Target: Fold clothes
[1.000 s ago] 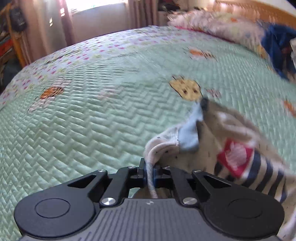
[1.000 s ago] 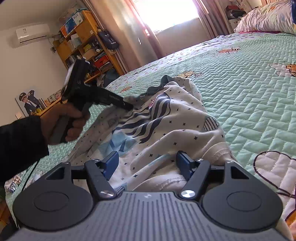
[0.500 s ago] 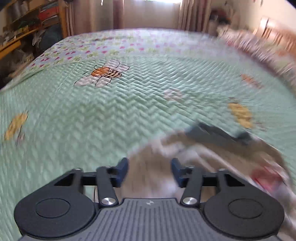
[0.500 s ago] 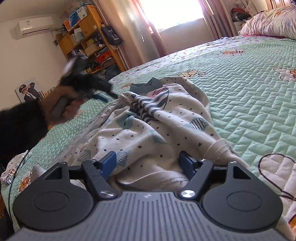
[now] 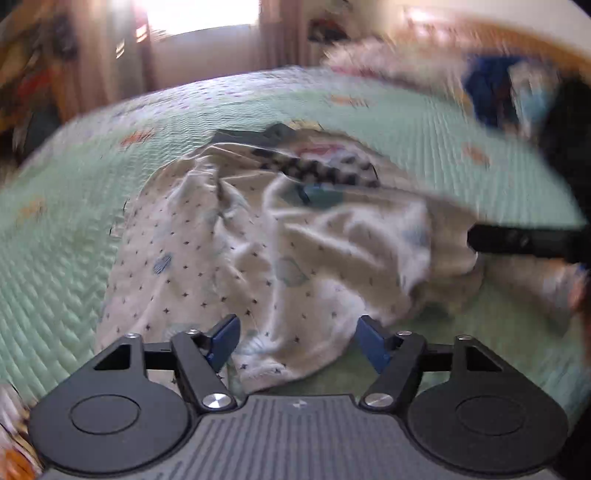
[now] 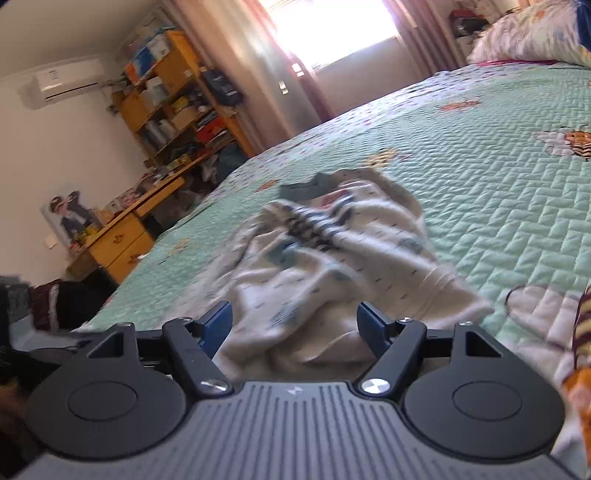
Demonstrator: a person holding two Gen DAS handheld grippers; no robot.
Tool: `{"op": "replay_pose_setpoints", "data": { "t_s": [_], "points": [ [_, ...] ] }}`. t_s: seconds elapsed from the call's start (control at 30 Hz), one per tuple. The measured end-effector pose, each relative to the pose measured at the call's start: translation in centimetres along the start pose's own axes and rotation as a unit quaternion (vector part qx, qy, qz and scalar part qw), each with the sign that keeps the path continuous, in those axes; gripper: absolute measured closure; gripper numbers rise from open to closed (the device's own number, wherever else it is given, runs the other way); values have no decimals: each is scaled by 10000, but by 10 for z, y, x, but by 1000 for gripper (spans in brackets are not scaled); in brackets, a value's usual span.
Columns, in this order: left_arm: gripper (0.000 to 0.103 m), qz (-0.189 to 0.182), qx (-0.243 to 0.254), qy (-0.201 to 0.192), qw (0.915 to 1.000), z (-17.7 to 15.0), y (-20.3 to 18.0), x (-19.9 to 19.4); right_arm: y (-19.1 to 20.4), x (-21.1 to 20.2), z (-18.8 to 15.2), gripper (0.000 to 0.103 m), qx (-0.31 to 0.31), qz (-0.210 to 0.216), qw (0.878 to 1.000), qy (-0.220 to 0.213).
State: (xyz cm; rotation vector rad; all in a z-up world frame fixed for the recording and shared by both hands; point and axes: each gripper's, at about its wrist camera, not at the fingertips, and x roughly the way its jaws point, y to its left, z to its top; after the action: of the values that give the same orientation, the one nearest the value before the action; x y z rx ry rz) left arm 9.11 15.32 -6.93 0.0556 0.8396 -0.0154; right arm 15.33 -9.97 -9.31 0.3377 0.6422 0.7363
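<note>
**Both grippers spread over a crumpled shirt on the bed**

Left wrist view, near to far. Your left gripper (image 5: 295, 341) sits at 6 o'clock with its blue pads wide apart; the near hem of the shirt (image 5: 266, 251) lies between them, and neither pad presses on it. The shirt, white with small dark stars, spreads rumpled from the jaws toward 12 o'clock, where its dark collar and a striped print show. At 3 o'clock the black finger of your right gripper (image 5: 524, 242) reaches in over the shirt's edge; blur hides whether it touches. The green quilted bedspread (image 5: 66, 251) lies under everything. At 1 o'clock, far off and smeared, sit a pillow (image 5: 388, 62) and a blue garment (image 5: 487, 92).

Right wrist view, near to far. Your right gripper (image 6: 293, 326) also stands spread, with shirt (image 6: 332, 258) cloth bunched between its pads and no pinch visible. The shirt runs toward 12 o'clock, collar at the far end. The bedspread (image 6: 498, 177) stretches away to 2 o'clock, where the pillow (image 6: 532, 33) rests. At 9 to 10 o'clock stand a wooden desk (image 6: 122, 240) and shelves (image 6: 173, 92), with an air conditioner (image 6: 62, 83) on the wall and a bright curtained window (image 6: 332, 33) at 12 o'clock.
</note>
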Motion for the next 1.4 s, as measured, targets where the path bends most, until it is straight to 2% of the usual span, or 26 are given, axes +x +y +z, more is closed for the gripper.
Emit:
{"op": "replay_pose_setpoints", "data": {
  "t_s": [0.03, 0.13, 0.3, 0.37, 0.4, 0.47, 0.53, 0.57, 0.63, 0.67, 0.77, 0.83, 0.9, 1.0, 1.07, 1.1, 1.17, 1.23, 1.27, 1.3, 1.37, 1.4],
  "points": [
    [32, 23, 58, 142, 9999, -2, -3, 9, 5, 2, -4, 28, -91, -255, 9996, 118],
    [30, 148, 28, 119, 9998, -8, -2, 18, 16, 4, -13, 30, -373, -1017, 9934, 388],
    [26, 539, -527, 239, 9969, -14, 35, 7, 13, -10, -8, 30, -906, -2265, 9695, 244],
    [29, 608, -819, 260, 9944, -18, 56, -2, -7, -18, 4, 30, -517, -2974, 9529, 293],
    [30, 605, -906, 240, 9938, -20, 63, -8, -17, -27, 11, 29, -221, -3085, 9507, 221],
    [31, 687, -857, 177, 9938, -24, 71, -16, -25, -47, 17, 29, 67, -2650, 9642, 2],
    [31, 1042, -818, 156, 9911, -25, 79, -19, -21, -48, 13, 29, -124, -2382, 9708, 252],
    [30, 1300, -893, 204, 9873, -25, 85, -18, -18, -43, 8, 29, -297, -2320, 9710, 493],
    [30, 1525, -1333, 321, 9788, -27, 106, -19, -15, -31, -7, 29, -551, -2468, 9636, 872],
    [31, 1401, -1651, 321, 9758, -29, 116, -23, -17, -28, -14, 29, -595, -2574, 9601, 912],
    [32, 770, -1951, -11, 9778, -28, 115, -44, -14, -27, -25, 32, -783, -2604, 9585, 855],
    [28, 428, -1632, -177, 9855, -22, 90, -51, -9, -25, -22, 71, -1008, -2456, 9593, 963],
    [27, 108, -1096, -266, 9936, -10, 54, -50, -14, -27, -17, 84, -877, -2303, 9641, 990],
    [27, -165, -367, -299, 9987, 9, 5, -40, -19, -35, -5, 87, -847, -2319, 9646, 924],
    [27, -154, -68, -298, 9994, 18, -16, -30, -19, -47, 13, 87, -1098, -2638, 9558, 691],
    [27, -163, -41, -256, 9995, 21, -18, -24, -20, -55, 25, 87, -1301, -2953, 9452, 492],
    [27, -239, -71, -137, 9996, 25, -17, -13, -20, -72, 47, 85, -1812, -3693, 9115, 57],
    [27, -197, -195, 8, 9996, 20, -10, -3, -16, -79, 58, 73, -2193, -4100, 8852, -132],
    [27, -159, -269, 87, 9995, 16, -5, 1, -14, -82, 60, 69, -2218, -4092, 8850, -143],
    [27, -140, -372, 171, 9991, 12, 0, 5, -12, -82, 56, 64, -2064, -3795, 9018, -125],
    [27, -141, -593, 301, 9977, 3, 10, 10, -8, -83, 43, 58, -1639, -2932, 9418, -102],
    [27, -157, -634, 294, 9974, 1, 13, 6, -7, -79, 35, 56, -1393, -2595, 9556, -57]
  ]
}}
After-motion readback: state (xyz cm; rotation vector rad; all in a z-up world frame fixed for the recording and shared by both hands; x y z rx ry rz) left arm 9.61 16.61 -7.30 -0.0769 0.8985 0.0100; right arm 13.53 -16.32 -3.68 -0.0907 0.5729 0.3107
